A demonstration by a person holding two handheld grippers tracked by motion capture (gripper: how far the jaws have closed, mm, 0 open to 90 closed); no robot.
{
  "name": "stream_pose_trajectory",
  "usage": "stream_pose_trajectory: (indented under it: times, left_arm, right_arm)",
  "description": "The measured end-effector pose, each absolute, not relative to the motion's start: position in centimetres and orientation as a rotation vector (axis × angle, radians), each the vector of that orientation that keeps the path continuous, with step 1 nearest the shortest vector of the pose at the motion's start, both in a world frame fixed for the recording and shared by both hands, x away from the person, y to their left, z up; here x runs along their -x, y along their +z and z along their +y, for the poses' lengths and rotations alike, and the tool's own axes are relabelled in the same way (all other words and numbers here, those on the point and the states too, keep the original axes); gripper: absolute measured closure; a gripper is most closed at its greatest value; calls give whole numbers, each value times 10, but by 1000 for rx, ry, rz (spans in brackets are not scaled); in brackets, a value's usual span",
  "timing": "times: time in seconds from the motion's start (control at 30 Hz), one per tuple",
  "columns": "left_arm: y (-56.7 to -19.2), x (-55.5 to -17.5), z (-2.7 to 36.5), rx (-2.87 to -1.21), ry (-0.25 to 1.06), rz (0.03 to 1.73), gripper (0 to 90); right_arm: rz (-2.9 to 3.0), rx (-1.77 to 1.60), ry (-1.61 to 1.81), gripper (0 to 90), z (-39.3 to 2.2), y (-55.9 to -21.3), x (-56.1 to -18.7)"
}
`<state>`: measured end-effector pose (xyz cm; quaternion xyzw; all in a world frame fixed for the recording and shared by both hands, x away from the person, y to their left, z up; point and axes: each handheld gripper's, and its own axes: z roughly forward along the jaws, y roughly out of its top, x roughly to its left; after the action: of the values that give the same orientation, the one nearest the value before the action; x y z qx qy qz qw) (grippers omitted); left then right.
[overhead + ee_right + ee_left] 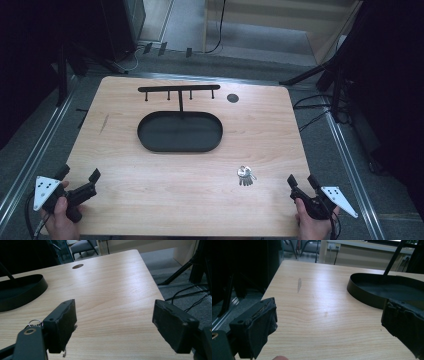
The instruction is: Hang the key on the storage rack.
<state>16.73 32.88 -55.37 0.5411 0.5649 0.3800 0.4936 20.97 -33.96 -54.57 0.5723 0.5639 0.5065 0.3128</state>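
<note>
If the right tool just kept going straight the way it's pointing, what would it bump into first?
Probably nothing soon. The right tool stands open, with bare table between and beyond its jaws up to the far edge. The keys lie off to its left, the black tray further left. Depth is hard to judge.

The person's left hand (59,216) holds the black two-jaw left gripper (79,175) low, jaws spread wide apart. The right hand (311,222) holds the matching black right gripper (302,181), jaws likewise apart, nothing between them.

Dim, even overhead light on the table (150,200); surroundings fall to black. Soft glare on far wood, near edges slightly blurred.
</note>
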Motion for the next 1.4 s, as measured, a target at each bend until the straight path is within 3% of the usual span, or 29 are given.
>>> stream_pose_trajectory:
  times: [0.07, 0.13, 0.2, 0.27, 0.43, 0.77, 1.07, 1.4]
  left_arm:
    - [-554, -167, 328, -1314, 925, 1372, 6]
    - [-554, -167, 327, -1317, 933, 1368, 6]
    - [-554, -167, 327, -1327, 935, 1365, 6]
    - [-554, -167, 327, -1326, 936, 1363, 6]
    - [-554, -167, 327, -1323, 931, 1363, 6]
    - [-554, -167, 326, -1329, 939, 1359, 6]
    - [-553, -167, 326, -1336, 947, 1362, 6]
    - [-553, -167, 326, -1331, 943, 1367, 6]
  right_arm:
    - [1491, -1503, 1336, 246, -339, -545, -210]
    - [1509, -1479, 1281, 332, -333, -544, -209]
    - [1528, -1466, 1288, 342, -332, -543, -209]
    - [1594, -1440, 1282, 426, -326, -537, -210]
    - [1677, -1440, 1207, 468, -315, -523, -215]
    - [1794, -1527, 1023, 397, -304, -488, -230]
    - [1997, -1596, 795, 267, -279, -460, -255]
    - [2171, -1686, 579, 293, -248, -452, -280]
